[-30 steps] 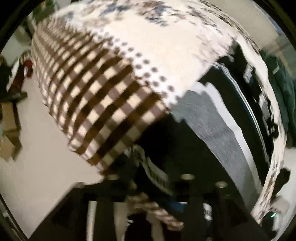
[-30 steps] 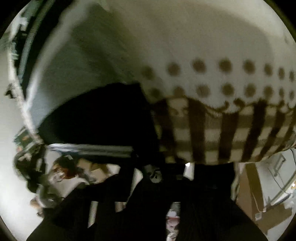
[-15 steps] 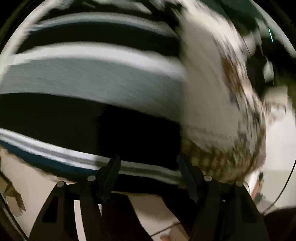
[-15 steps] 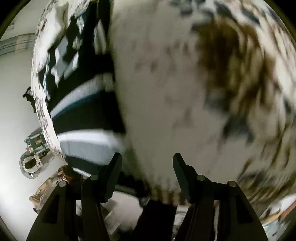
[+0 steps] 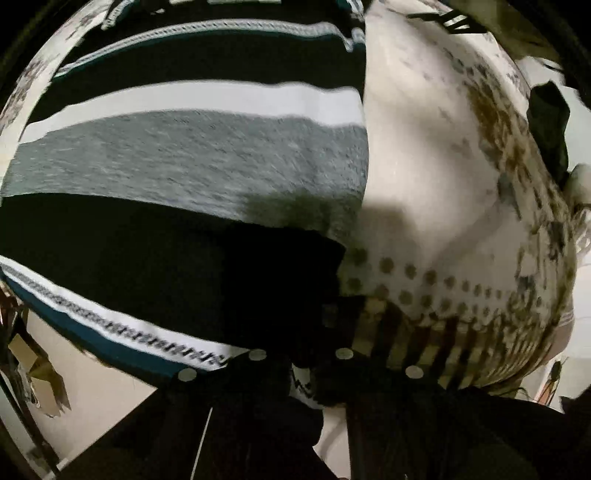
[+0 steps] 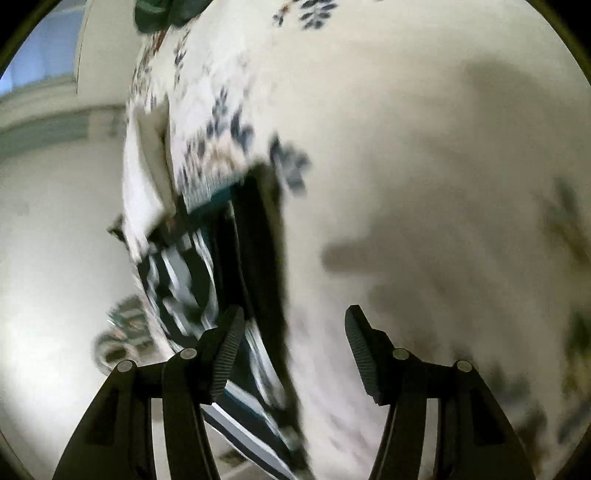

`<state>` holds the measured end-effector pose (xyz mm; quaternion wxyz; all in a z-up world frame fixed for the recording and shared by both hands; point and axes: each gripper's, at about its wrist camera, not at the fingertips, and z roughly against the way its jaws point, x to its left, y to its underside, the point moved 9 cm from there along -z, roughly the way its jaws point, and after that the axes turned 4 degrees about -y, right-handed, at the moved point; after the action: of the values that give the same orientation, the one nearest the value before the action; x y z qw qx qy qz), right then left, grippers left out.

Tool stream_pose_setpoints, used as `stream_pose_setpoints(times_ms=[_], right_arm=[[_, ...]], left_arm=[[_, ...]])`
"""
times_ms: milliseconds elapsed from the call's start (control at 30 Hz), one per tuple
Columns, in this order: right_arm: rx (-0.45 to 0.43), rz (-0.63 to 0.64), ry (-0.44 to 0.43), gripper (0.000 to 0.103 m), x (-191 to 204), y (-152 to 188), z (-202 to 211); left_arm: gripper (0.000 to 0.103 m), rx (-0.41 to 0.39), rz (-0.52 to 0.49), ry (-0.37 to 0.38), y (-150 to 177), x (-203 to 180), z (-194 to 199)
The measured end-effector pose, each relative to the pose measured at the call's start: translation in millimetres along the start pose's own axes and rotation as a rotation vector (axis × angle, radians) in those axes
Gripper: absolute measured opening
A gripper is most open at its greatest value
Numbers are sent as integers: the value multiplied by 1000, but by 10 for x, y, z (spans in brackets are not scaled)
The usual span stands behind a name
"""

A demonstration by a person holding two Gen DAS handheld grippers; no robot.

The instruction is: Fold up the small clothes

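A striped garment (image 5: 184,155) with black, grey, white and teal bands lies flat on a cream patterned cloth (image 5: 443,147) over the table. My left gripper (image 5: 301,363) sits at the garment's near corner with its jaws close together on the dark hem; the fingertips are hidden under fabric and shadow. In the right wrist view the same garment (image 6: 207,273) shows as a narrow striped strip to the left. My right gripper (image 6: 293,332) is open and empty, hovering over the cream cloth (image 6: 424,184) just right of the garment's edge.
The cloth has brown dots and a brown check border (image 5: 424,332) at the near edge. A dark item (image 5: 546,122) lies at the far right. A dark green item (image 6: 159,14) lies at the far end. Pale floor (image 6: 55,258) shows left of the table.
Both grippers let go of the garment and opened half a second ago. Since then the left gripper has come back down onto the garment's near corner; the right has moved right, still open.
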<state>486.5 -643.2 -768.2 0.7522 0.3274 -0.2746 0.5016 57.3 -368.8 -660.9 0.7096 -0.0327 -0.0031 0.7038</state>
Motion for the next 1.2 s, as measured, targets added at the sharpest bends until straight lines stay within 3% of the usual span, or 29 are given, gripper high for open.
stream_pose_setpoints(times_ms=[100, 200, 267, 533, 767, 967, 1100, 1200], right_arm=[[-19, -49, -49, 52, 93, -239, -262], [45, -40, -73, 42, 240, -228, -519], [44, -2, -16, 11, 296, -225, -575], [6, 108, 95, 8, 973, 89, -216], [2, 270, 211, 8, 2380, 378, -425], [-13, 366, 342, 8, 3575, 602, -1437], [-18, 445, 480, 7, 4007, 680, -2384], [-17, 477, 583, 7, 4097, 673, -3050]], left_arm=[[4, -17, 26, 1, -64, 32, 209], [4, -33, 48, 15, -120, 4, 402], [4, -56, 57, 25, -184, 33, 539], [4, -138, 178, 115, -377, 675, 1041], [4, -203, 323, 201, -441, 1628, 1379], [4, -247, 472, 261, -438, 2754, 1390], [4, -278, 530, 284, -511, 3396, 1265], [4, -287, 578, 294, -607, 3795, 1041]])
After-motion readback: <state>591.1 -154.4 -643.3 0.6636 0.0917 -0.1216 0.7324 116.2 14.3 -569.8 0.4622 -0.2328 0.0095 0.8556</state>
